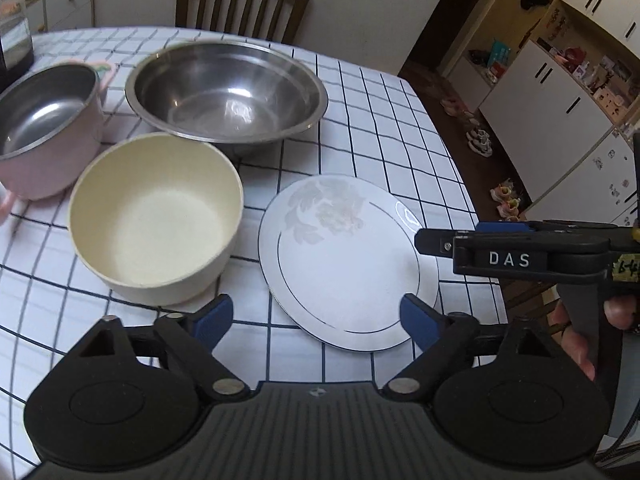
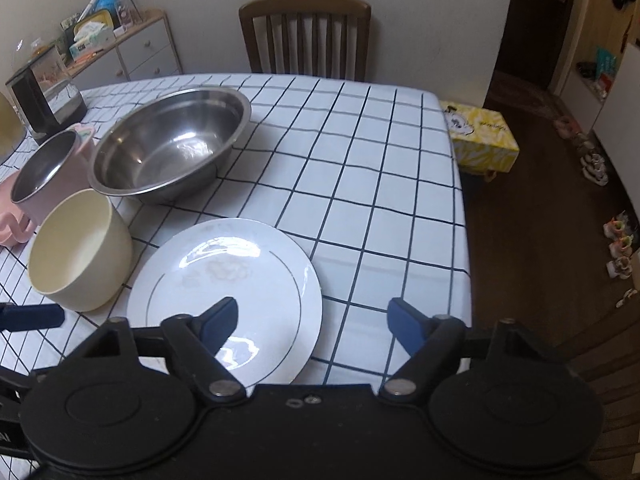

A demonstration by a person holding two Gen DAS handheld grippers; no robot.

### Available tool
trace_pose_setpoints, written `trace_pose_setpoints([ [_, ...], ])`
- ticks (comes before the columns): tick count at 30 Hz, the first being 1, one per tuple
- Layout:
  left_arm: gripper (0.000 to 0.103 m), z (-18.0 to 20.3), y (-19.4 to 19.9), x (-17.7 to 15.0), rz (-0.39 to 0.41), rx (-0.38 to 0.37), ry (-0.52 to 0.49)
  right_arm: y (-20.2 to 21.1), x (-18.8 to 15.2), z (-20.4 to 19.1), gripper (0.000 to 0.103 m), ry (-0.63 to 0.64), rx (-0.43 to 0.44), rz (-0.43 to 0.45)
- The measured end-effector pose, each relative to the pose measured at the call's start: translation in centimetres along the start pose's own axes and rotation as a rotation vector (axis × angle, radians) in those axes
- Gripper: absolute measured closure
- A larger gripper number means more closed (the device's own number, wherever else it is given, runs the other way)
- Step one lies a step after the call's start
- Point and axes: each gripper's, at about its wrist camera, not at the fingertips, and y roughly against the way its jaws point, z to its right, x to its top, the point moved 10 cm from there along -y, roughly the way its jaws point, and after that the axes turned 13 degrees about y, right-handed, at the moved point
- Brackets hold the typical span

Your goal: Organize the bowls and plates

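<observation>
A white plate (image 1: pixel 348 264) with a faint flower print lies flat on the checked tablecloth; it also shows in the right wrist view (image 2: pixel 232 292). A cream bowl (image 1: pixel 156 216) stands left of it (image 2: pixel 80 248). Behind them are a large steel bowl (image 1: pixel 228 92) (image 2: pixel 172 144) and a pink pot with a steel inside (image 1: pixel 48 128) (image 2: pixel 52 176). My left gripper (image 1: pixel 318 318) is open and empty, above the plate's near edge. My right gripper (image 2: pixel 312 320) is open and empty, over the plate's right rim; its side shows at the right of the left wrist view (image 1: pixel 512 256).
A wooden chair (image 2: pixel 306 36) stands at the table's far side. A dark appliance (image 2: pixel 46 96) sits at the table's far left. The table edge (image 2: pixel 460 200) drops off at the right, with a yellow box (image 2: pixel 482 138) and shoes on the dark floor.
</observation>
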Motion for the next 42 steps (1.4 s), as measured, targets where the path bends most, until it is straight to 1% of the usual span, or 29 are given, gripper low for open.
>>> trace_pose_setpoints([
  [1, 0.023, -0.1, -0.2, -0.1, -0.007, -0.004, 0.01, -0.3, 0.0, 0.0, 0.026, 0.001, 0.008, -0.004],
  [3, 0.029, -0.2, -0.9, -0.4, -0.025, -0.007, 0.017, -0.8, 0.0, 0.0, 0.028, -0.002, 0.029, -0.011],
  [4, 0.032, -0.4, -1.2, -0.4, -0.029, -0.003, 0.021, -1.2, 0.0, 0.0, 0.031, -0.004, 0.048, -0.015],
  [6, 0.035, -0.5, -1.6, -0.3, -0.035, -0.008, 0.032, -1.7, 0.0, 0.0, 0.036, -0.006, 0.075, -0.023],
  [7, 0.035, -0.5, -1.9, -0.3, -0.037, -0.005, 0.034, -2.0, 0.0, 0.0, 0.04, -0.008, 0.085, -0.03],
  [11, 0.036, -0.8, -2.5, -0.1, -0.041, 0.0, 0.047, -2.9, 0.1, 0.3, 0.049, -0.022, 0.107, -0.042],
  [12, 0.039, -0.9, -2.7, -0.1, -0.047, -0.001, 0.052, -3.1, 0.1, 0.4, 0.054, -0.028, 0.116, -0.043],
  [13, 0.043, -0.9, -2.9, -0.2, -0.053, -0.002, 0.055, -3.3, 0.1, 0.4, 0.058, -0.035, 0.127, -0.044],
  [14, 0.045, -1.0, -3.1, -0.2, -0.058, 0.004, 0.059, -3.5, 0.2, 0.5, 0.058, -0.04, 0.136, -0.043],
  [15, 0.05, -1.2, -3.1, -0.2, -0.059, 0.006, 0.063, -3.6, 0.2, 0.5, 0.06, -0.042, 0.142, -0.043],
  [16, 0.057, -1.3, -3.2, -0.2, -0.057, 0.008, 0.069, -3.8, 0.2, 0.6, 0.065, -0.044, 0.144, -0.044],
  [17, 0.06, -1.5, -3.2, -0.1, -0.057, 0.011, 0.076, -3.9, 0.2, 0.6, 0.067, -0.049, 0.15, -0.044],
  [20, 0.067, -1.8, -3.4, 0.3, -0.053, 0.009, 0.087, -4.1, 0.3, 0.8, 0.071, -0.064, 0.16, -0.041],
  [21, 0.071, -1.8, -3.4, 0.4, -0.054, 0.011, 0.088, -4.2, 0.4, 0.9, 0.072, -0.066, 0.16, -0.042],
  [22, 0.071, -1.8, -3.5, 0.5, -0.053, 0.012, 0.088, -4.3, 0.4, 0.9, 0.076, -0.069, 0.162, -0.043],
  [23, 0.072, -1.8, -3.5, 0.5, -0.051, 0.014, 0.086, -4.4, 0.4, 1.0, 0.078, -0.073, 0.167, -0.042],
  [25, 0.078, -1.9, -3.5, 0.5, -0.048, 0.021, 0.084, -4.5, 0.4, 1.2, 0.081, -0.084, 0.166, -0.041],
  [26, 0.079, -2.0, -3.5, 0.6, -0.047, 0.023, 0.088, -4.6, 0.4, 1.2, 0.085, -0.088, 0.172, -0.041],
  [30, 0.085, -2.3, -3.5, 0.6, -0.045, 0.032, 0.089, -4.5, 0.4, 1.2, 0.087, -0.093, 0.175, -0.033],
  [35, 0.087, -2.5, -3.4, 0.7, -0.042, 0.033, 0.065, -4.2, 0.0, 1.3, 0.089, -0.109, 0.182, -0.026],
  [42, 0.087, -2.7, -2.7, 0.3, -0.041, 0.032, 0.056, -2.7, -1.5, 0.4, 0.09, -0.099, 0.16, -0.023],
])
